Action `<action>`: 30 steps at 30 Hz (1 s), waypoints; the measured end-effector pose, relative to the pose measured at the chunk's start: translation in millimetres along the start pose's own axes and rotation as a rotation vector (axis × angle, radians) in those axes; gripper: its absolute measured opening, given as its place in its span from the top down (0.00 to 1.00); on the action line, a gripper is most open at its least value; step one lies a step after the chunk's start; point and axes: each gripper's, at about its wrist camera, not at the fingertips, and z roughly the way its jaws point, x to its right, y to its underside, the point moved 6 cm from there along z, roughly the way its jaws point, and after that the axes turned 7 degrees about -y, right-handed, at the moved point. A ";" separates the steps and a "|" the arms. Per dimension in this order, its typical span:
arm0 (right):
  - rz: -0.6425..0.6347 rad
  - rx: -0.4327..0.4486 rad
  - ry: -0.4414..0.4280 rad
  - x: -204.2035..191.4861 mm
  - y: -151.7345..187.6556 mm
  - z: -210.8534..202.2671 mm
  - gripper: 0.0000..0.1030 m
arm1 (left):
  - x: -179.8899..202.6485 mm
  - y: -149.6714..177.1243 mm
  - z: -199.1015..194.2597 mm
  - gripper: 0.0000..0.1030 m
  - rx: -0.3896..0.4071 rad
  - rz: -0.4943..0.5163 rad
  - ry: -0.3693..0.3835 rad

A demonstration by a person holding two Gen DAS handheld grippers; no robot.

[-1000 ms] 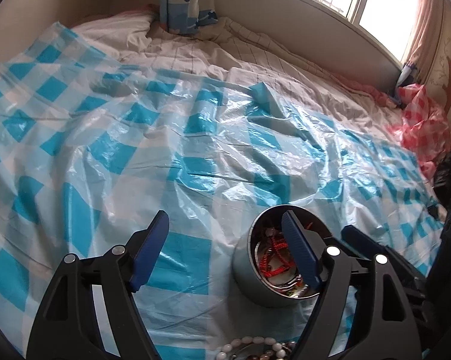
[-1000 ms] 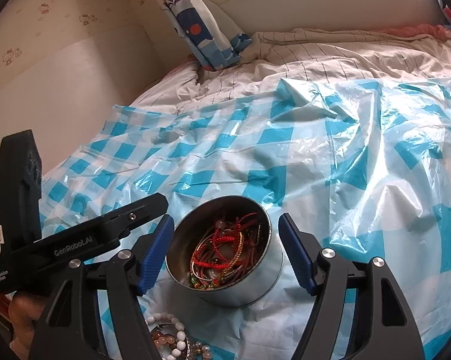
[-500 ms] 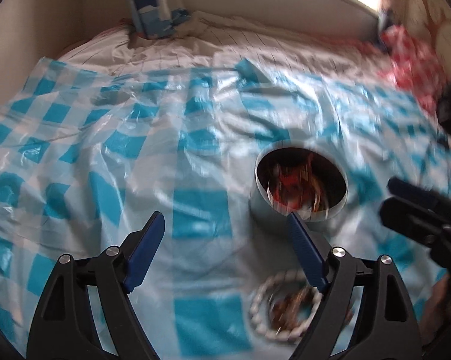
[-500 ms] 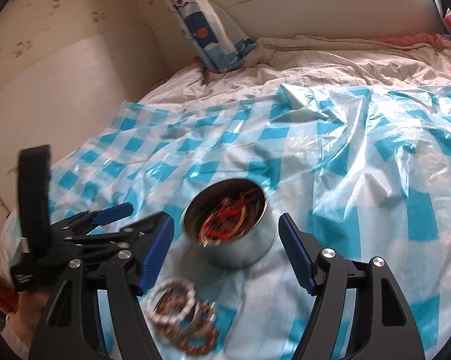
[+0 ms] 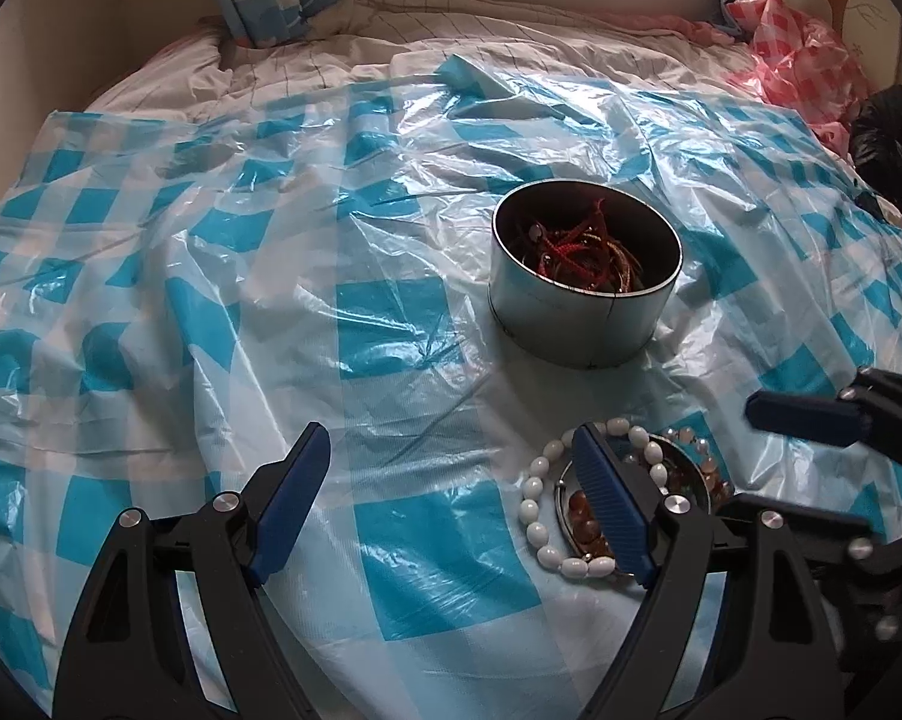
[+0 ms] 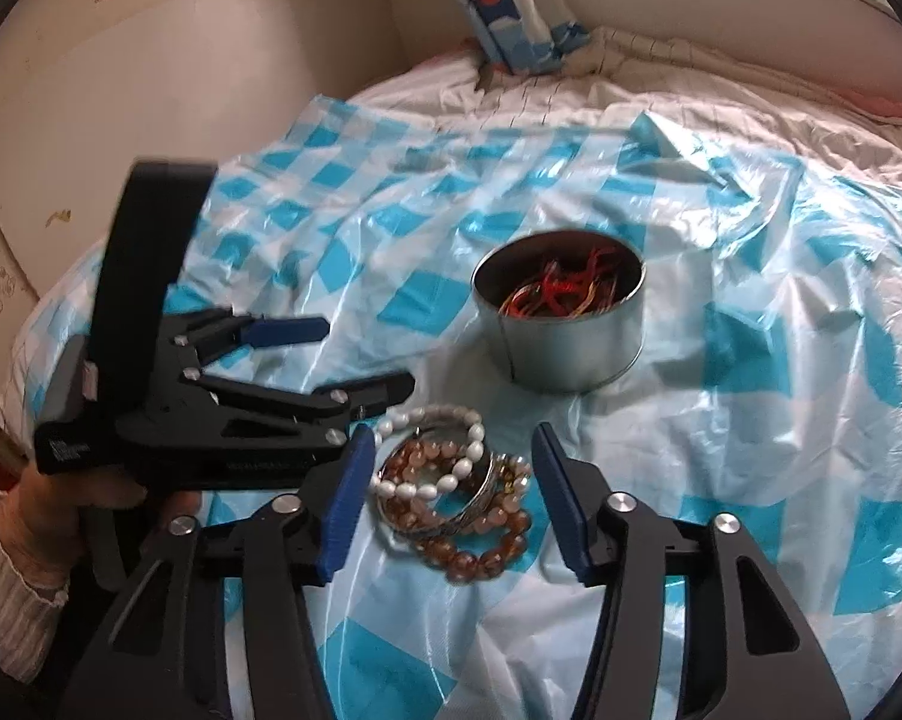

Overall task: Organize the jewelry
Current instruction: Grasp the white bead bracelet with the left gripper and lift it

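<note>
The right gripper [image 6: 447, 480], jaws just narrowing but not yet pinching, straddles the bracelet pile [image 6: 454, 495] near the round tin [image 6: 562, 324]; next, clamp one.

Both point downward: the left hand-held gripper [image 5: 444, 501], held by a hand [image 6: 60, 498] in a white knit sleeve, gapes wide, while the right hand-held gripper [image 6: 451, 495] has just been narrowing, pads untouched.

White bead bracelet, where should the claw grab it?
Probably from above, on the white bead bracelet's near arc. It lies flat on top of the brown bracelets, so one finger could go inside the loop and one outside.
</note>
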 end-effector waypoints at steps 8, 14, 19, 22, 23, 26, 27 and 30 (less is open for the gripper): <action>-0.002 -0.099 0.015 0.8 15.4 20.2 0.65 | 5.1 5.1 0.3 0.26 -0.009 0.054 0.005; 0.005 -0.119 0.059 7.5 18.7 22.6 0.82 | 18.6 8.3 7.3 0.38 -0.035 0.078 0.057; -0.054 -0.100 0.140 6.1 17.9 11.2 0.92 | 33.1 11.1 14.1 0.79 -0.078 0.079 0.145; -0.080 -0.102 0.206 9.3 19.0 7.5 0.96 | 38.4 13.9 12.0 0.94 -0.111 0.070 0.205; -0.069 -0.102 0.202 12.1 19.1 6.7 0.96 | 38.0 14.2 10.5 0.94 -0.114 0.063 0.220; -0.036 -0.056 0.144 14.2 13.6 -2.4 0.96 | 28.2 11.1 3.1 0.94 -0.104 0.011 0.257; -0.025 -0.040 0.116 12.8 11.0 -4.8 0.96 | 23.0 9.8 1.2 0.94 -0.102 -0.012 0.266; 0.014 -0.035 0.059 12.2 10.0 -4.2 0.93 | 11.3 7.4 0.2 0.93 -0.109 -0.059 0.289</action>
